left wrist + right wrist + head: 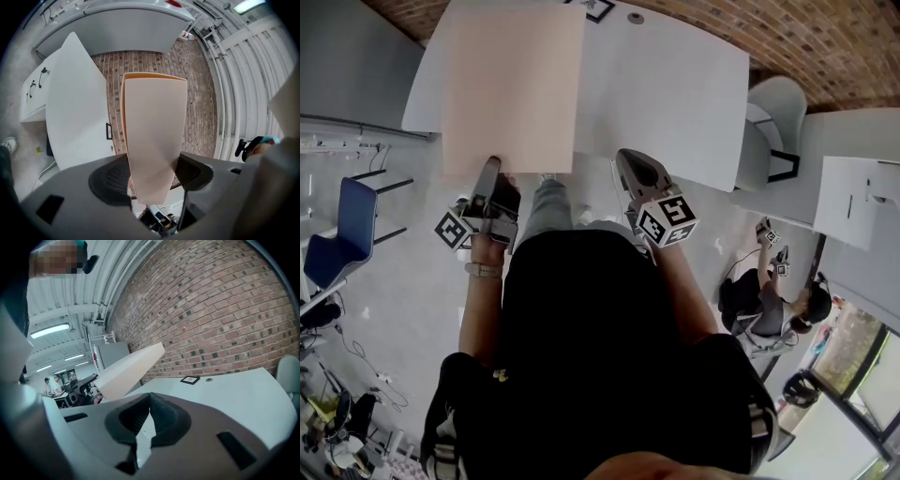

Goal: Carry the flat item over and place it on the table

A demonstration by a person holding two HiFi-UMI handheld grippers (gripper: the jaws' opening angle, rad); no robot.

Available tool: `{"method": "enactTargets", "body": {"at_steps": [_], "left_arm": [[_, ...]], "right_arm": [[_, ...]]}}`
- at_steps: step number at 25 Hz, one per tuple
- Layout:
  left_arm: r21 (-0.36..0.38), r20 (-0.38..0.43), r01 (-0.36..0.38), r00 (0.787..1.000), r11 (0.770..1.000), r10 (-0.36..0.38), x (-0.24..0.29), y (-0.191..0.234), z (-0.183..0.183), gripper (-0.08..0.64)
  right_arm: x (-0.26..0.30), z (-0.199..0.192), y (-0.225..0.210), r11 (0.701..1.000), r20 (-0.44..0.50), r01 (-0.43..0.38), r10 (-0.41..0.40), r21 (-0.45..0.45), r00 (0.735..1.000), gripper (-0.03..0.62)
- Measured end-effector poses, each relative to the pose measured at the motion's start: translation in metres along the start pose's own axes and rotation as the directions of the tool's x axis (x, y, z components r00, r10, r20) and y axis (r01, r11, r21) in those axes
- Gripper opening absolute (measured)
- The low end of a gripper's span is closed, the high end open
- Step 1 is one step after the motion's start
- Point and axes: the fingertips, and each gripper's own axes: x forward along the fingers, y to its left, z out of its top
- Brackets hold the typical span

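Observation:
The flat item is a pale peach board [511,84], held out level over the left part of the white table [675,94]. My left gripper [492,173] is shut on the middle of its near edge. In the left gripper view the board [154,117] runs straight out from between the two dark pads, with the gripper [152,176] clamped on it. My right gripper [636,164] hovers at the table's near edge, right of the board and apart from it. It [149,416] is shut with nothing in it. From there the board [131,369] shows edge-on above the table [225,390].
A small black-framed square [598,9] and a round disc [636,17] lie at the table's far edge. A grey chair [773,122] stands at its right, a blue chair [347,225] at far left. Another white table [853,197] and a person [769,300] are at right.

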Motion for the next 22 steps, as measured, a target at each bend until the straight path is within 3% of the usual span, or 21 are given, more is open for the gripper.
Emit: {"method": "enactTargets", "body": {"at_steps": [14, 22], "left_arm": [[-0.073, -0.18, 0.011, 0.983, 0.997, -0.024, 0.122, 0.047, 0.053, 0.287], [-0.083, -0.318, -0.017, 0.948, 0.996, -0.01, 0.168, 0.079, 0.083, 0.287]], "right_arm": [[0.081, 0.053, -0.052, 0.988, 0.01, 0.155, -0.156, 0.007, 0.988, 0.011], [0.136, 0.074, -0.063, 0.972, 0.016, 0.235, -0.235, 0.025, 0.972, 0.011]]}}
